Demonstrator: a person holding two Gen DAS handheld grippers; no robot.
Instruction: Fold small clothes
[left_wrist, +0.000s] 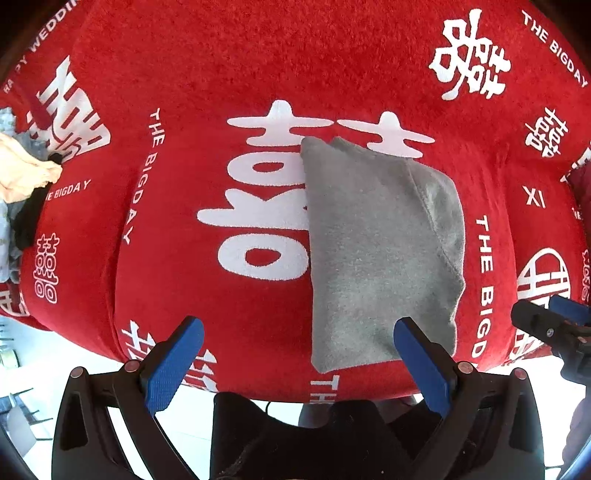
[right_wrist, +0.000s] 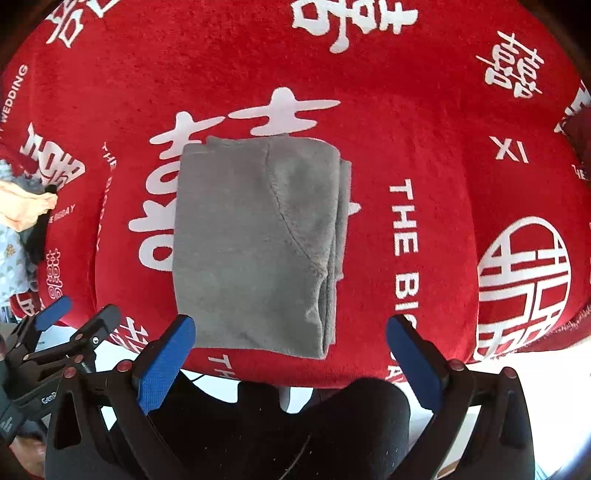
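Grey garment (right_wrist: 255, 240) lies folded on red cloth (right_wrist: 424, 122), both grippers (left_wrist: 299, 354) (right_wrist: 291, 354) wide, empty; unfolded pile (left_wrist: 22, 177) left of it remains.

Grey garment (right_wrist: 255, 243) soft matt fleece; red cloth (right_wrist: 436, 122) rough pile.

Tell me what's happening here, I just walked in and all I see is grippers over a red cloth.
A person is folding small clothes with a handheld gripper in each hand. A grey garment lies folded into a neat rectangle on the red printed cloth. The left gripper and right gripper both hang above its near edge, jaws wide open and empty. A pile of other clothes waits at the left edge of the cloth.
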